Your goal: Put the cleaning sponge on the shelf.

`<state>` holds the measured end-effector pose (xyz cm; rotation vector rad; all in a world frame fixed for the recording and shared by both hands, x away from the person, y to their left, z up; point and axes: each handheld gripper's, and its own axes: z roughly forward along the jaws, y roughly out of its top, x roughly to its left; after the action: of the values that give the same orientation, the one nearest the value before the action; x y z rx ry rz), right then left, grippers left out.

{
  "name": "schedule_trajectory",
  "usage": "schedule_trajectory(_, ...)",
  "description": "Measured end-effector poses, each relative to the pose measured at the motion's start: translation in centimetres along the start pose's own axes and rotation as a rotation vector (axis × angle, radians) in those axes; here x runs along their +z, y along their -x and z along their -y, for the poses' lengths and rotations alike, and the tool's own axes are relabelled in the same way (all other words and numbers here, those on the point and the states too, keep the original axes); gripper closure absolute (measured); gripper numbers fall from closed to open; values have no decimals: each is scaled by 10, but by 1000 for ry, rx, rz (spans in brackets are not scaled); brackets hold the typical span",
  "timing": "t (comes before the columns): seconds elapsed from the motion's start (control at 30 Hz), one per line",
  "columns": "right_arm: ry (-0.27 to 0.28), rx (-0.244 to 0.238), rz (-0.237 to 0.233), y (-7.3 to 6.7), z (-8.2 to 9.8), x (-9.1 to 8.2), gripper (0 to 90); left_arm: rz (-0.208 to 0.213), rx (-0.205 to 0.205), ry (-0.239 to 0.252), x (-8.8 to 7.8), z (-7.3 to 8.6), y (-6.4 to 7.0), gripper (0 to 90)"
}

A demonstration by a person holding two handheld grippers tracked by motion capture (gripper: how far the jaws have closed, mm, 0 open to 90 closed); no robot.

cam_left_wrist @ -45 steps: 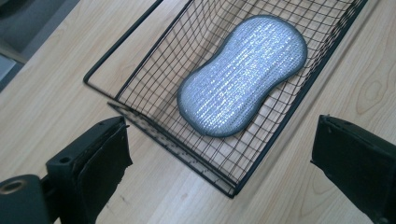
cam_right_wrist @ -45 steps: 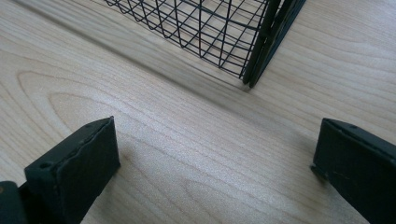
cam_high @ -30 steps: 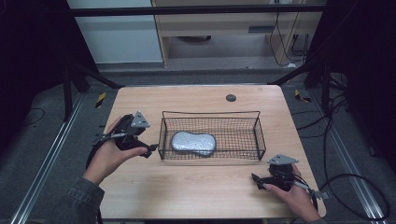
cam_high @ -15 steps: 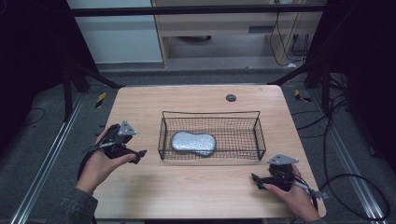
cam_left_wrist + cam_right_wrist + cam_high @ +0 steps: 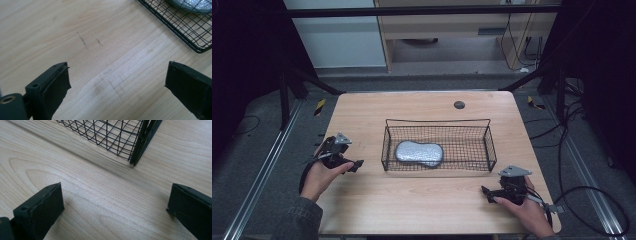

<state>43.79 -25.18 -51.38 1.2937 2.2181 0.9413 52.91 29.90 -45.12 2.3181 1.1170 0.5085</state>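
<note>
Both tools rest low on the tabletop (image 5: pixel 422 200), left tool (image 5: pixel 357 164) and right tool (image 5: pixel 486 191) gaping empty, since the silver pouch (image 5: pixel 419 153) already lies inside the wire basket (image 5: pixel 484 146)

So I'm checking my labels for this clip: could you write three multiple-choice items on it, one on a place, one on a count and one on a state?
1. Where does the silver pad lie?
A. in the wire basket
B. on the table beside it
C. between a gripper's jaws

2. How many things lie in the basket?
A. none
B. one
C. three

3. How do the jaws of the left gripper stand?
A. shut on the pad
B. shut on the basket rim
C. open, with nothing between them

Key: 1 A, the mesh walls surround it; 2 B, only the pad lies inside; 3 C, bare wood shows between them.
</note>
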Motion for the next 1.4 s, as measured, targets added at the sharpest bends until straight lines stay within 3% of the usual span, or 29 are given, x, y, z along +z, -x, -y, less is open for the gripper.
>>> schedule_trajectory(0.13,0,3,1,0,0,0,5,27,-45,-4,13,6,-4,47)
schedule_trajectory(0.3,0,3,1,0,0,0,4,25,-82,-5,26,10,-9,46)
schedule_trajectory(0.73,-1,4,0,-1,1,-1,5,-52,-145,13,45,11,-25,40)
schedule_trajectory(0.8,-1,4,0,-1,1,-1,4,-45,-142,11,48,13,-25,42)
schedule_trajectory(0.9,-1,4,0,-1,1,-1,4,2,-171,39,50,14,-25,33)
schedule_trajectory(0.93,-2,5,0,-1,1,-1,5,-14,-155,40,52,14,-23,21)
schedule_trajectory(1.07,-1,4,0,-1,1,-1,5,-13,-169,71,54,16,-23,0)
schedule_trajectory(1.2,-1,4,-1,-1,1,-1,4,-34,-182,144,58,21,-23,0)
schedule_trajectory(1.4,-1,5,0,-1,1,-1,4,-35,-182,144,58,21,-23,0)
